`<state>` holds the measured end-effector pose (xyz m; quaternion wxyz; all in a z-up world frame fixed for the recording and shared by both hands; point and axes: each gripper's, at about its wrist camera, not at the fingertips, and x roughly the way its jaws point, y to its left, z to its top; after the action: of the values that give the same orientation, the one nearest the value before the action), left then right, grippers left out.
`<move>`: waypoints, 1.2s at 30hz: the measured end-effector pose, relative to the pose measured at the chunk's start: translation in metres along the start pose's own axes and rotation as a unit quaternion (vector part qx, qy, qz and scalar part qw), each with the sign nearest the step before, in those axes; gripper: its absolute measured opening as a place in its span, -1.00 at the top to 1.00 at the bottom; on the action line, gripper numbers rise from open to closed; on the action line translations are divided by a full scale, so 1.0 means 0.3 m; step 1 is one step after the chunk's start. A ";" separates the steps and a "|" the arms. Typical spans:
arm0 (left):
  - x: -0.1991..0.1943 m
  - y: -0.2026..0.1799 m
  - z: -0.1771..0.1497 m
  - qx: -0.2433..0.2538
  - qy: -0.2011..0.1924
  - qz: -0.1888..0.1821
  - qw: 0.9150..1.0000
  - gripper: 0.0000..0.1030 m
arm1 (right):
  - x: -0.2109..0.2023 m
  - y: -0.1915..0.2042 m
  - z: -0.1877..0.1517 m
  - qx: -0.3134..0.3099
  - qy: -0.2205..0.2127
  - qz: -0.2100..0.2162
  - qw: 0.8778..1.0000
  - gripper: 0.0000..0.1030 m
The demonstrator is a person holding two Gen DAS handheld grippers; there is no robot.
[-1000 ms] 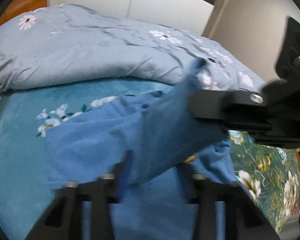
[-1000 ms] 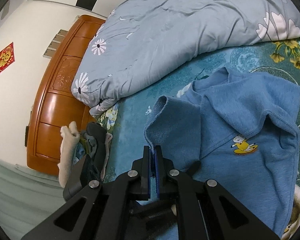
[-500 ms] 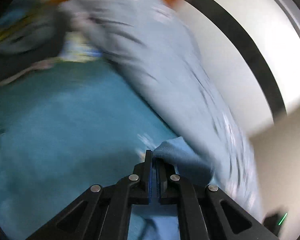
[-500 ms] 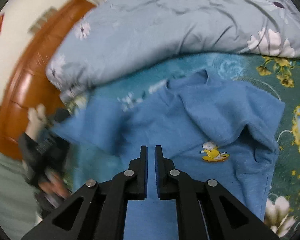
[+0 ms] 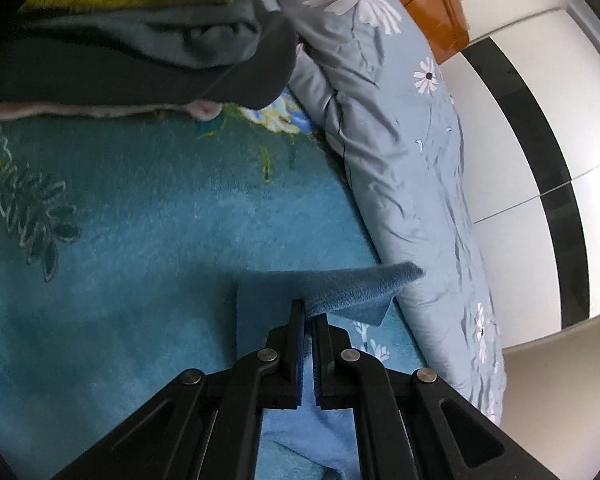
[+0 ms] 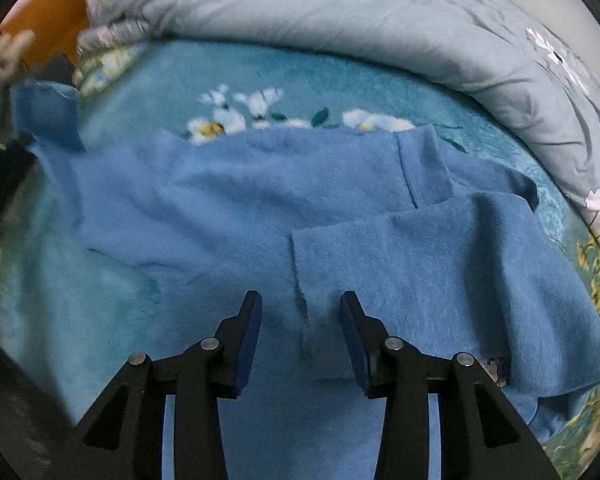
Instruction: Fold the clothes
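A blue fleece garment (image 6: 260,208) lies spread on the teal floral blanket (image 6: 300,76). My left gripper (image 5: 307,312) is shut on an edge of the blue garment (image 5: 352,286) and holds it lifted above the blanket (image 5: 140,220). That held end shows at the left of the right wrist view (image 6: 44,116). My right gripper (image 6: 300,312) is open and empty, low over the garment, with a folded flap edge (image 6: 300,280) between its fingers.
A grey flowered duvet (image 6: 340,12) runs along the far side of the blanket and also shows in the left wrist view (image 5: 400,140). A pile of dark and olive clothes (image 5: 140,40) lies at the left end. A wooden headboard (image 5: 432,4) stands behind.
My right gripper has let go of the garment, opened wide and lowered over it. My left gripper has closed on the garment's edge and pulled it out to the left.
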<state>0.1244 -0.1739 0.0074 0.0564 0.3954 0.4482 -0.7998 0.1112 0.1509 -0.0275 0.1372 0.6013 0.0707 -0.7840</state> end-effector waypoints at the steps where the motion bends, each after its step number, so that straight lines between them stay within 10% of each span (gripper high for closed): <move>1: 0.007 0.008 -0.002 -0.008 0.003 -0.002 1.000 0.93 | 0.008 -0.001 0.001 -0.001 0.001 -0.006 1.000 0.19; 9: 0.051 0.028 -0.010 -0.037 0.029 -0.013 0.999 0.91 | 0.014 -0.035 0.004 0.006 0.009 -0.039 0.999 0.85; 17: 0.063 0.058 -0.006 -0.064 0.040 -0.025 0.997 0.91 | -0.174 -0.233 0.009 0.199 -0.068 0.146 0.967 0.97; 21: 0.069 0.075 -0.005 -0.079 0.047 -0.026 0.995 0.91 | -0.243 -0.185 0.066 0.197 -0.099 0.165 0.961 0.97; 27: 0.066 0.111 0.002 -0.105 0.045 -0.027 0.993 0.91 | -0.127 -0.035 0.093 0.085 -0.037 0.044 0.995 0.89; 31: 0.089 0.094 -0.008 -0.095 0.057 -0.026 0.994 0.90 | -0.041 -0.023 0.036 0.050 0.004 -0.005 0.999 0.16; 36: 0.105 0.094 -0.009 -0.095 0.066 -0.022 0.993 0.89 | 0.000 -0.012 -0.016 0.020 0.021 -0.045 0.999 0.10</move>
<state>0.1169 -0.1802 -0.0339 0.0464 0.4299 0.5331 -0.7272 0.1145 0.1556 -0.0291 0.0878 0.6161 0.0851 -0.7782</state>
